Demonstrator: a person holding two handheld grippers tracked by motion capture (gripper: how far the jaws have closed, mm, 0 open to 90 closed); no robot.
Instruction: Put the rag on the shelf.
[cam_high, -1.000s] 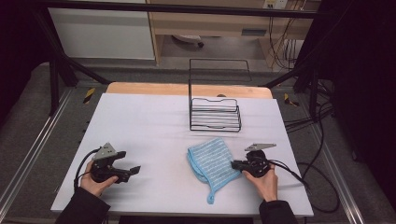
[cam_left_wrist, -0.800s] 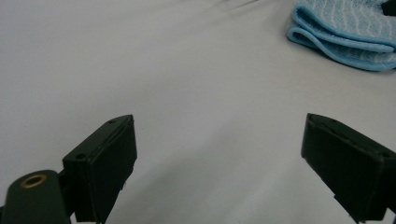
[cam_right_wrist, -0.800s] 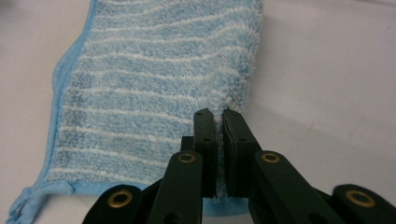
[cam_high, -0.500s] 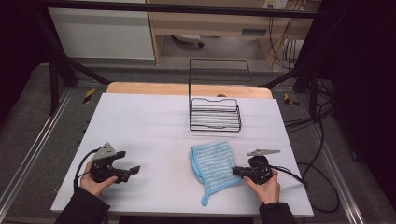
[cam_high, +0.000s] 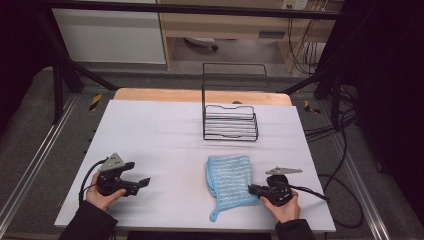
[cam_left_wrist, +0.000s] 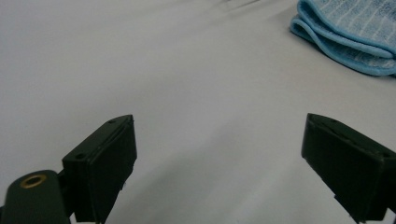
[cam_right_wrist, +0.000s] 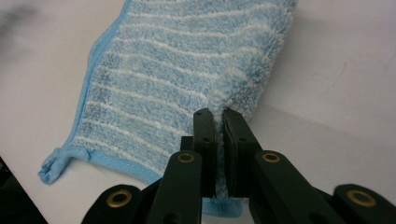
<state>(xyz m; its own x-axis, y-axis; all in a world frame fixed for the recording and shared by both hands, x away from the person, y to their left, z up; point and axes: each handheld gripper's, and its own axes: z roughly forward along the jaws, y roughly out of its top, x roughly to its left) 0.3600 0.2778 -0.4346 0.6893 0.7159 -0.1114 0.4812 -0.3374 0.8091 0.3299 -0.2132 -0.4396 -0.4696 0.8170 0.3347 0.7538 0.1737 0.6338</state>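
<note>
Nearest to us, at the front edge of the white table (cam_high: 165, 140), we hold 2 grippers. Our right gripper (cam_high: 255, 189) sits at the front right, its jaws clenched on the near right edge of the blue cloth (cam_high: 229, 181); in the right gripper view the 2 black jaws (cam_right_wrist: 218, 122) are pressed together with a fold of the fluffy striped fabric (cam_right_wrist: 177, 79) pinched between them. Our left gripper (cam_high: 142, 183) rests at the front left, well apart from the cloth, with its jaws spread wide and nothing between them; in the left gripper view they frame bare white table (cam_left_wrist: 187, 93), and the cloth's folded edge (cam_left_wrist: 345, 28) lies farther off at the upper right.

The cloth lies flat on the table, folded over, right of centre and near the front, with 1 corner trailing toward the front edge.

Beyond it, toward the back of the table, stands a black wire rack (cam_high: 231, 122), apart from the cloth. Behind the white surface a strip of wooden tabletop (cam_high: 150, 95) shows.
</note>
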